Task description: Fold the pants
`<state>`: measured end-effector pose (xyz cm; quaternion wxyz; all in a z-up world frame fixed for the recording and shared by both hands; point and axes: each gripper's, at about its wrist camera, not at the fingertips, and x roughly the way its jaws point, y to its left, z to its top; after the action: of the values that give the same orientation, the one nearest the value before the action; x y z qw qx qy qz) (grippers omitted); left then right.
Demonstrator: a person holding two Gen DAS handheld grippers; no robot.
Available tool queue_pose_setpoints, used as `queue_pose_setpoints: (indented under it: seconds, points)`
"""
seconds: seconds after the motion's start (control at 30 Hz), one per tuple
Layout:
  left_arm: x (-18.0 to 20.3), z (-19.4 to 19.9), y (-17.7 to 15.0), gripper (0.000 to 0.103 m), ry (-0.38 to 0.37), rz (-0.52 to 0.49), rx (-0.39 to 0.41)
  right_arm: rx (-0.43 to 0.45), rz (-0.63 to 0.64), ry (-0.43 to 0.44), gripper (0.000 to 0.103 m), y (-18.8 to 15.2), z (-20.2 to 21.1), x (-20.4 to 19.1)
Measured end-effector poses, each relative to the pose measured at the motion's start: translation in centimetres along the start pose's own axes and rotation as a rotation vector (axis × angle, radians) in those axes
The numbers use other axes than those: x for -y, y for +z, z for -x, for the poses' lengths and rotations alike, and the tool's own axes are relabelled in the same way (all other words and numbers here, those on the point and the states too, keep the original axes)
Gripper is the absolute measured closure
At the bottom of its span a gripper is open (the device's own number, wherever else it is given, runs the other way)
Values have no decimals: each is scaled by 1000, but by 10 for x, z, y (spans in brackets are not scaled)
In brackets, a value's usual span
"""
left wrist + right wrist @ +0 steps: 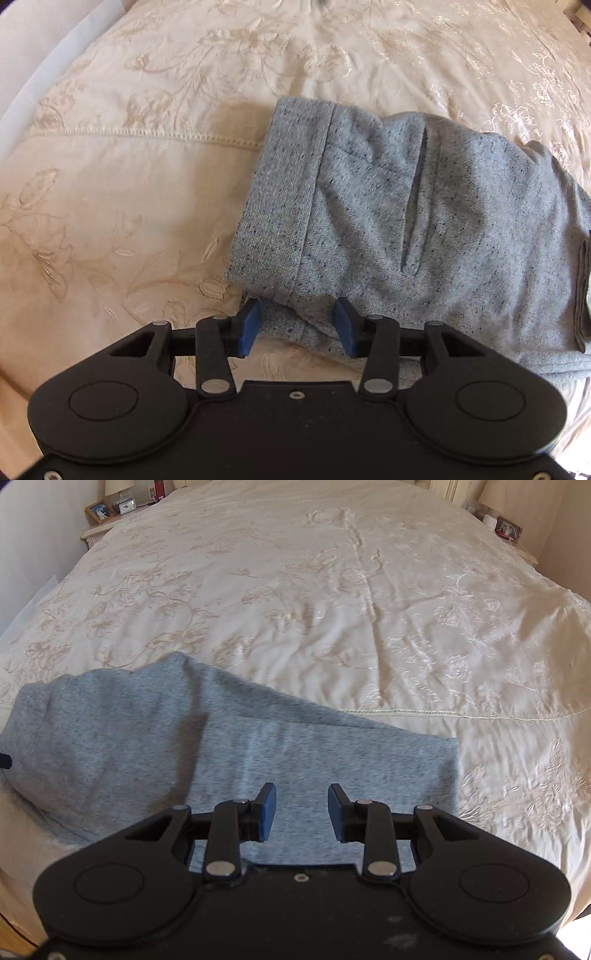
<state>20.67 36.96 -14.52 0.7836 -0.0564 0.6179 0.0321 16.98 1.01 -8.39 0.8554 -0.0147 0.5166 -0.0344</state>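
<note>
Grey speckled pants (pixel 369 221) lie folded on a cream embroidered bedspread (pixel 147 184). Their waistband (pixel 295 192) faces left, and a pocket slit (pixel 417 199) shows in the middle. My left gripper (pixel 299 328) hangs over the near waistband corner. Its blue pads (pixel 251 328) stand apart, with that corner of cloth lying loosely between them. In the right wrist view the same pants (pixel 147 738) stretch from the left toward the leg end (pixel 443 768). My right gripper (pixel 303 812) is open above the leg cloth and holds nothing.
The bedspread (pixel 369 609) stretches far back and to the right, with a stitched seam (pixel 461 716) running across it. A nightstand with picture frames (pixel 99 511) stands at the back left and another (pixel 506 526) at the back right. The bed's left edge (pixel 44 74) is close by.
</note>
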Motion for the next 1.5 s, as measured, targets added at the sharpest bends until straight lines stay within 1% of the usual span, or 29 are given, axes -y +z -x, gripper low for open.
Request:
queue_pose_setpoints:
  seconds: [0.1,0.17,0.2,0.23,0.3,0.33,0.4,0.47,0.57,0.6,0.63,0.7,0.8,0.83,0.87,0.9,0.93,0.97,1.0,1.03,1.07,1.13,1.23,1.37,1.43,1.5]
  points:
    - [-15,-11,-5,38,-97,32,12,-3,13,5,70,-4,6,-27]
    - [-18,-16,-5,34,-136,33,19,-6,19,9,70,-7,9,-42]
    - [-18,-18,-4,31,-144,24,24,-6,22,9,70,-8,10,-48]
    - [-17,-19,-3,26,-148,11,32,-7,23,9,70,-9,11,-53]
    - [-14,-24,-2,17,-128,-17,48,-11,19,11,70,-10,15,-63]
    - [-14,-27,-1,15,-132,-24,47,-15,16,11,70,-11,16,-66]
    - [-15,-27,-1,16,-142,-26,51,-19,10,17,70,-11,19,-69]
    - [-23,-20,-5,19,-164,5,72,-23,10,17,70,-11,20,-73]
    - [-38,-20,-13,19,-199,65,72,-22,13,12,70,-10,24,-77]
    - [-42,-23,-15,17,-220,79,76,-23,9,13,70,-10,25,-78]
    - [-43,-27,-14,13,-236,84,78,-26,5,16,70,-9,25,-79]
    - [-41,-33,-7,6,-251,104,67,-35,-7,27,70,-8,23,-78]
    - [-31,-37,6,6,-250,127,79,-49,-15,40,70,-7,21,-81]
    - [-29,-40,11,6,-260,142,81,-49,-13,42,70,-6,20,-82]
    - [-29,-41,16,5,-292,171,82,-49,-7,43,70,-6,20,-84]
    - [-30,-42,20,7,-308,198,81,-50,-2,46,70,-5,19,-85]
    - [-31,-42,24,20,-338,219,84,-51,0,50,70,-4,19,-86]
    - [-32,-43,28,29,-359,228,77,-52,0,54,70,-3,20,-87]
    - [-33,-42,31,45,-381,238,70,-53,-3,61,70,-3,20,-87]
    - [-36,-40,33,64,-402,249,68,-53,-7,69,70,-2,20,-86]
    - [-38,-38,33,65,-426,262,64,-55,-15,77,70,-1,19,-85]
    - [-42,-27,33,70,-437,270,70,-62,-42,92,70,-1,19,-81]
    - [-32,2,30,72,-431,224,117,-76,-99,103,70,-1,16,-72]
    - [-4,45,29,72,-427,159,186,-87,-149,108,70,-2,14,-54]
    - [14,69,31,73,-430,127,229,-95,-164,115,70,-4,11,-45]
    - [39,92,29,73,-416,76,268,-105,-179,130,70,-6,6,-34]
